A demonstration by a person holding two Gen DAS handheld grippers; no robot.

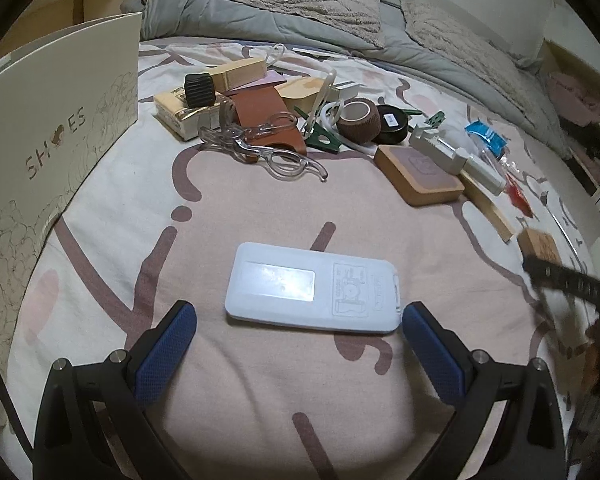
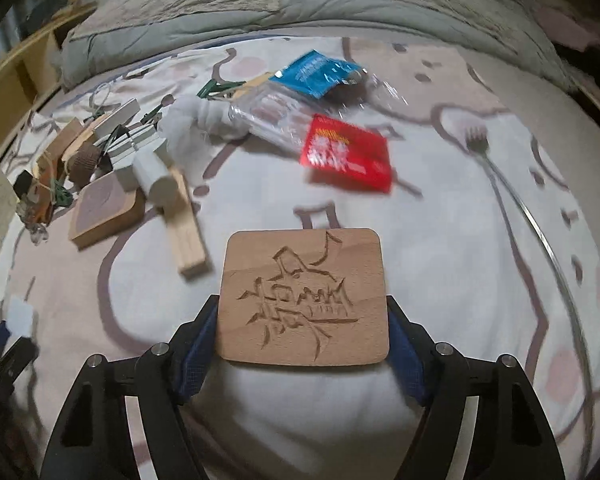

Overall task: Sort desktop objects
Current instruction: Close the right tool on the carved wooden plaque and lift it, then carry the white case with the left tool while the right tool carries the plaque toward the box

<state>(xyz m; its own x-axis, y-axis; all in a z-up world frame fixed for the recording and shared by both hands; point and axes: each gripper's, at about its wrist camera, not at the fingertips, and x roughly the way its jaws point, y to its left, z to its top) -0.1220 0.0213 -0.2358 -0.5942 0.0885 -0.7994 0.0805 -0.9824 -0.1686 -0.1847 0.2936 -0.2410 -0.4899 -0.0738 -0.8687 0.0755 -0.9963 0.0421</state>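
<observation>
While left jaws (image 1: 299, 322) gape, right jaws (image 2: 302, 334) pinch a carved coaster (image 2: 303, 298) near a "SHOES" box (image 1: 56, 128).

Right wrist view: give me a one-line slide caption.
Right gripper clamps a carved wooden coaster above the patterned bedsheet, clutter beyond.

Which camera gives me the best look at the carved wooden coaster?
Right wrist: the coaster fills the centre, carving legible, clamped between the right tongs. The left wrist view shows only a blurred corner of it at the right edge.
</observation>
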